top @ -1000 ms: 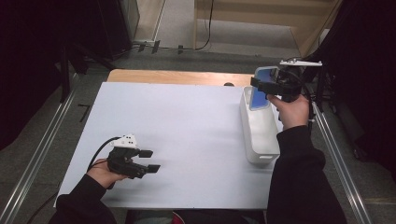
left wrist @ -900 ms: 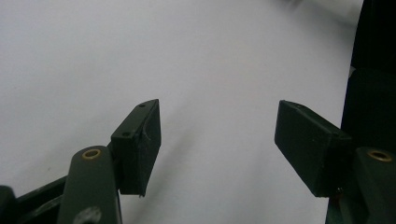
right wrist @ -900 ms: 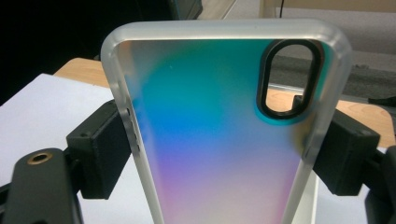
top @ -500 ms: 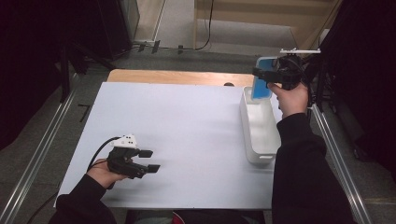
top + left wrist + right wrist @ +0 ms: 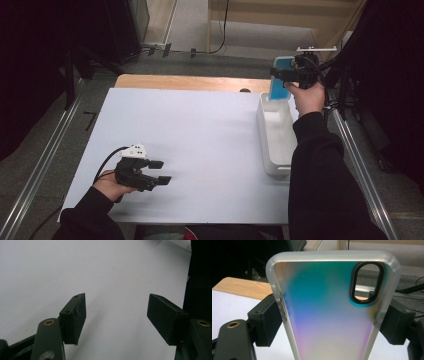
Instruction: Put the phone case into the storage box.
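White table top [image 5: 200, 145], dark room around it. The right gripper [image 5: 329, 317] clamps a phone case [image 5: 329, 305] by its side edges, upright above the far end of the white bin [image 5: 276, 145]. The left gripper [image 5: 159, 171] rests gaping, empty. Slick frosted edges could slip and drop.

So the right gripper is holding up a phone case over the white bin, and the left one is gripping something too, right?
Not quite. The left gripper is open and holds nothing, as the left gripper view shows. The right gripper does clamp the phone case above the white bin.
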Available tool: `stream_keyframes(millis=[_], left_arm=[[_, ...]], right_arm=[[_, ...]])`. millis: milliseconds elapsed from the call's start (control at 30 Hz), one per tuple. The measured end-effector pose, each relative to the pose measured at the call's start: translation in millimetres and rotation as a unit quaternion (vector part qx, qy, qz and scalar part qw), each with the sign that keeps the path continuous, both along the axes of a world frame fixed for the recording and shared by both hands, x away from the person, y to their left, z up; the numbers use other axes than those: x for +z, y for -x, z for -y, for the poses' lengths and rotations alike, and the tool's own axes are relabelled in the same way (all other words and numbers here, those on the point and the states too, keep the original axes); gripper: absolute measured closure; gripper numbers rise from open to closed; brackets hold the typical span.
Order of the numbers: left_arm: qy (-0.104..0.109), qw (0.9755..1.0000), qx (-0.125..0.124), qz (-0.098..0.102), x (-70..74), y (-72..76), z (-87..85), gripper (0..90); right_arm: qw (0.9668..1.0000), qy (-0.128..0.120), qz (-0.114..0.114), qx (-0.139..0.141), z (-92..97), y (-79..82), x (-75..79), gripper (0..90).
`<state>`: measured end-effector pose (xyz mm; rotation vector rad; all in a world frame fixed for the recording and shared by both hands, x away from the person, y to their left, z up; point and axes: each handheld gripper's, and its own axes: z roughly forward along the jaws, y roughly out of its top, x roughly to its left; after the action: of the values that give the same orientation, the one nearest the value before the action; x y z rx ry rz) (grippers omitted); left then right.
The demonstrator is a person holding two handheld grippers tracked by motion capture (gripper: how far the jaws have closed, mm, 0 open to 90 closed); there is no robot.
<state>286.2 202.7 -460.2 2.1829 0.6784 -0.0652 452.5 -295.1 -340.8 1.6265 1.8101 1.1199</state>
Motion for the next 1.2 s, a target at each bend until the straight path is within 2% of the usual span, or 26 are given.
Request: stream_keyframes(millis=[267, 433, 567, 933, 1200], left_arm=[[-0.001, 1.0, -0.001, -0.002, -0.4, 0.0, 0.4, 31.2], [0.0, 1.0, -0.001, -0.002, -0.5, 0.0, 0.3, 31.2], [-0.002, 1.0, -0.004, -0.003, -0.7, -0.2, 0.4, 31.2], [0.002, 1.0, -0.001, -0.004, -1.1, -0.3, 0.3, 31.2], [0.002, 1.0, -0.001, -0.004, -1.2, -0.3, 0.3, 31.2]], right_arm=[[1.0, -0.004, -0.005, -0.007, -1.7, -10.7, -9.9, 14.8], [0.9999, 0.003, -0.008, -0.013, -3.4, -15.4, -15.1, 14.8], [0.9998, 0.0, -0.011, -0.017, -5.1, -17.8, -18.0, 14.8], [0.9994, 0.011, -0.004, -0.032, -8.6, -23.1, -28.6, 14.8], [0.9993, 0.003, -0.013, -0.036, -6.9, -24.7, -40.0, 14.8]])
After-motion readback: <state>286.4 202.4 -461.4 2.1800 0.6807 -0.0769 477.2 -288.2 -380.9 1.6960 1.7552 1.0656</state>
